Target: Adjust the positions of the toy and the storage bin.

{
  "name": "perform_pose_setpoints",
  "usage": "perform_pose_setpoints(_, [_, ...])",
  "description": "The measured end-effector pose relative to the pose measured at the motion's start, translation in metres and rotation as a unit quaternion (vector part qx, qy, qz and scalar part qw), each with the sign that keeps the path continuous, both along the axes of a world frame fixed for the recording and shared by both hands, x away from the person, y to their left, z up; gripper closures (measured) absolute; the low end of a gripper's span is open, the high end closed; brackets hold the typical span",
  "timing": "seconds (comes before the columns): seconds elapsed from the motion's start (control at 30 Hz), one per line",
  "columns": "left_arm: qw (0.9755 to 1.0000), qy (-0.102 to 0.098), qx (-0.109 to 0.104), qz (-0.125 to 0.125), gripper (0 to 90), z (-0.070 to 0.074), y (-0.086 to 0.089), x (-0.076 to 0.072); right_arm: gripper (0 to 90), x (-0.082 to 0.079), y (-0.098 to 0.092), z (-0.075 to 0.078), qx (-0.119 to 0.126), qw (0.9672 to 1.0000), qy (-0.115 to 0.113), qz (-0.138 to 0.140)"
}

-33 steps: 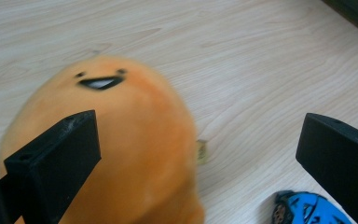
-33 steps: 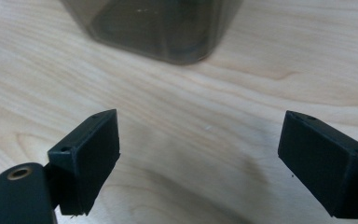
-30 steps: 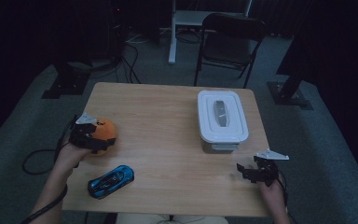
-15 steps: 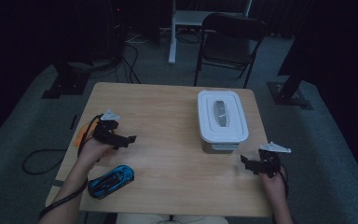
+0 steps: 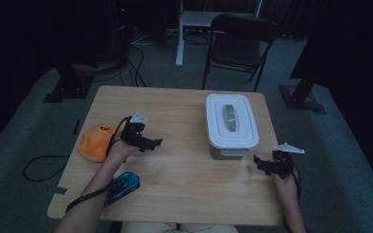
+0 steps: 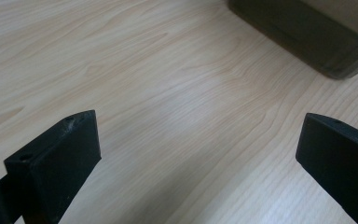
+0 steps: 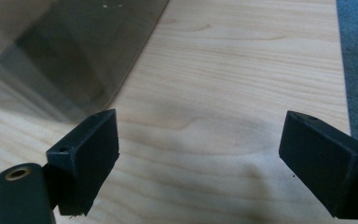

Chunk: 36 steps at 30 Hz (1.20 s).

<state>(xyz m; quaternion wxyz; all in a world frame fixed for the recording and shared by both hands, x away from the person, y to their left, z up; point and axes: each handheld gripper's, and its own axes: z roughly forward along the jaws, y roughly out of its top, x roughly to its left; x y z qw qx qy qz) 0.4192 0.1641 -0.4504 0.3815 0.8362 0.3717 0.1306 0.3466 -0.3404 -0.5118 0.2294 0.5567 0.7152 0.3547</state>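
Note:
A white lidded box [image 5: 231, 124] stands on the right half of the wooden table [image 5: 184, 179]. At the left edge lies an orange round thing [image 5: 95, 142], and a blue toy car [image 5: 123, 185] sits near the front left, partly under a forearm. My left gripper [image 5: 151, 143] hovers over the table's left-middle, open, with bare wood between its jaws [image 6: 200, 154]; the box's corner [image 6: 307, 35] shows ahead. My right gripper [image 5: 260, 164] stands open just right of the box's front corner, nothing between its jaws [image 7: 200, 154], the box wall [image 7: 70, 51] to its left.
Behind the table stands a dark folding chair [image 5: 240, 43] and a white desk leg [image 5: 179, 34]. Cables [image 5: 43, 162] trail on the grey floor at the left. Black stand bases [image 5: 301, 97] sit on the floor to both sides.
My left gripper has moved right and forward, away from the orange thing toward the table's middle, leaving the orange thing uncovered. The right gripper has barely shifted.

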Motion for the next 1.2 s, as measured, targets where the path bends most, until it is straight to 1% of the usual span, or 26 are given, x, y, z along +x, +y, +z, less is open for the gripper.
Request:
perform_pose_setpoints(0.17, [0.9999, 0.007, 0.0, -0.008, 0.4, -0.006, -0.018, 0.008, 11.6, 0.006, -0.002, 0.003, 0.004, 1.0, -0.002, -0.002])
perform_pose_setpoints(0.23, [1.0, 0.005, -0.001, -0.008, 0.5, -0.009, -0.025, 0.011, 11.6, 0.009, -0.001, 0.004, -0.001, 1.0, -0.001, -0.001])
perform_pose_setpoints(0.27, [1.0, 0.005, -0.001, -0.008, 0.4, -0.009, -0.025, 0.011, 11.6, 0.009, -0.001, 0.004, -0.001, 1.0, -0.001, -0.001])
perform_pose_setpoints(0.3, [0.9999, 0.01, -0.003, -0.01, 0.4, -0.012, -0.032, 0.014, 11.6, 0.01, -0.001, 0.005, -0.005, 1.0, -0.003, -0.001])
perform_pose_setpoints(0.33, [0.9999, 0.011, -0.005, -0.013, 0.4, -0.013, -0.035, 0.015, 11.6, 0.013, -0.001, 0.006, -0.003, 1.0, -0.004, -0.002])
perform_pose_setpoints(0.4, [0.9997, 0.016, -0.001, -0.018, 0.4, -0.016, -0.042, 0.018, 11.6, 0.016, 0.0, 0.007, -0.003, 1.0, -0.007, 0.0])
perform_pose_setpoints(0.47, [0.9995, 0.021, -0.001, -0.023, 0.4, -0.02, -0.048, 0.021, 11.6, 0.02, 0.001, 0.008, -0.006, 1.0, -0.004, 0.003])
perform_pose_setpoints(0.5, [0.9996, 0.02, 0.0, -0.023, 0.4, -0.022, -0.051, 0.022, 11.7, 0.021, 0.001, 0.008, -0.008, 1.0, -0.005, 0.002])
perform_pose_setpoints(0.57, [0.9994, 0.025, -0.002, -0.025, 0.4, -0.025, -0.056, 0.025, 11.6, 0.025, 0.001, 0.009, -0.004, 1.0, -0.007, 0.001])
perform_pose_setpoints(0.67, [0.9993, 0.027, -0.001, -0.027, 0.4, -0.029, -0.064, 0.029, 11.7, 0.029, 0.002, 0.01, -0.007, 0.9999, -0.01, -0.002])
perform_pose_setpoints(0.7, [0.9993, 0.027, -0.001, -0.027, 0.4, -0.029, -0.064, 0.029, 11.7, 0.029, 0.002, 0.01, -0.007, 0.9999, -0.01, -0.002])
perform_pose_setpoints(0.73, [0.9991, 0.029, 0.0, -0.03, 0.4, -0.032, -0.07, 0.032, 11.7, 0.034, 0.003, 0.011, -0.009, 0.9999, -0.014, -0.005])
perform_pose_setpoints(0.8, [0.999, 0.032, -0.001, -0.033, 0.4, -0.034, -0.076, 0.034, 11.7, 0.037, 0.003, 0.012, -0.012, 0.9997, -0.018, -0.006])
perform_pose_setpoints(0.83, [0.9991, 0.029, 0.003, -0.032, 0.4, -0.036, -0.081, 0.037, 11.7, 0.039, 0.004, 0.012, -0.013, 0.9997, -0.018, -0.006])
perform_pose_setpoints(0.93, [0.9989, 0.032, 0.003, -0.035, 0.4, -0.037, -0.086, 0.04, 11.7, 0.042, 0.005, 0.011, -0.015, 0.9996, -0.021, -0.007])
perform_pose_setpoints(0.97, [0.9988, 0.034, 0.003, -0.036, 0.4, -0.038, -0.091, 0.043, 11.7, 0.046, 0.005, 0.011, -0.012, 0.9997, -0.021, -0.009])
perform_pose_setpoints(1.0, [0.9988, 0.034, 0.003, -0.036, 0.4, -0.038, -0.091, 0.043, 11.7, 0.046, 0.005, 0.011, -0.012, 0.9997, -0.021, -0.009])
perform_pose_setpoints(1.03, [0.9988, 0.033, 0.005, -0.037, 0.4, -0.038, -0.092, 0.045, 11.7, 0.05, 0.006, 0.012, -0.011, 0.9996, -0.025, -0.011])
perform_pose_setpoints(1.07, [0.9987, 0.035, 0.0, -0.036, 0.4, -0.039, -0.097, 0.048, 11.7, 0.052, 0.006, 0.012, -0.01, 0.9996, -0.025, -0.012])
perform_pose_setpoints(1.1, [0.9987, 0.035, 0.0, -0.036, 0.4, -0.039, -0.097, 0.048, 11.7, 0.052, 0.006, 0.012, -0.01, 0.9996, -0.025, -0.012])
perform_pose_setpoints(1.17, [0.9987, 0.035, -0.002, -0.036, 0.4, -0.039, -0.104, 0.053, 12.0, 0.058, 0.007, 0.013, -0.005, 0.9996, -0.024, -0.015])
perform_pose_setpoints(1.2, [0.9987, 0.037, -0.008, -0.035, 0.4, -0.039, -0.106, 0.055, 12.8, 0.06, 0.007, 0.013, -0.003, 0.9996, -0.025, -0.016])
